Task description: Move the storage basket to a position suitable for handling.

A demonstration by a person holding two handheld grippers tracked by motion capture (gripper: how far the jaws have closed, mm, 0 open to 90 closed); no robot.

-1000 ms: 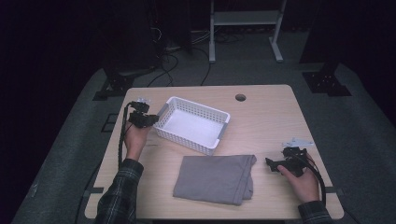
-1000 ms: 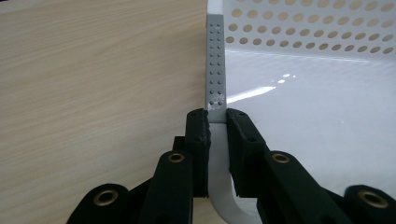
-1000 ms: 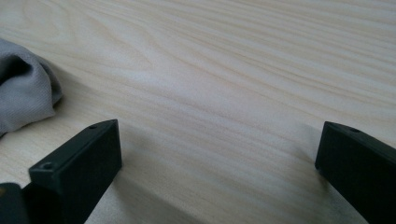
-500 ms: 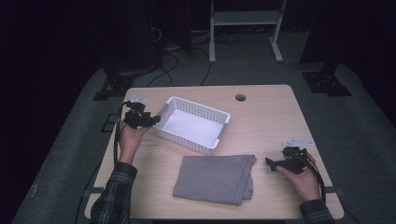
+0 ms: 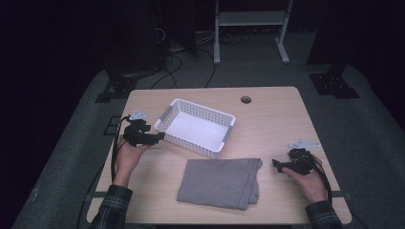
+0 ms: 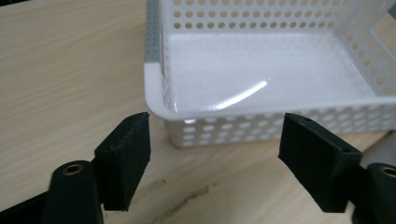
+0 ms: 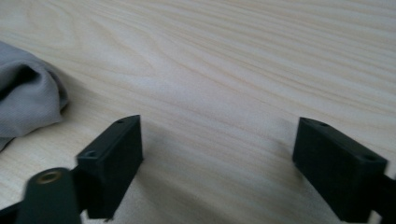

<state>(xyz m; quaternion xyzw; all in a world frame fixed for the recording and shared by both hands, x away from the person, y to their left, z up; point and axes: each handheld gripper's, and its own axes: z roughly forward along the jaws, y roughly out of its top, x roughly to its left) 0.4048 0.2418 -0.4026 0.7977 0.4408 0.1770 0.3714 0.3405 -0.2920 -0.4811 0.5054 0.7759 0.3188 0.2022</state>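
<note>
We see both handheld tools in black: the left gripper [image 5: 155, 137] carries a grey three-cornered plate on top, and a black cable loops from it past the wrist; the right gripper [image 5: 276, 164] wears the same grey plate and trails its own black cable; up close, we catch blocky matte-black fingers [image 6: 125, 158] with small holes and brass-coloured eyelets at their bases; dark plaid sleeves [image 5: 112, 210] cover both forearms.
</note>
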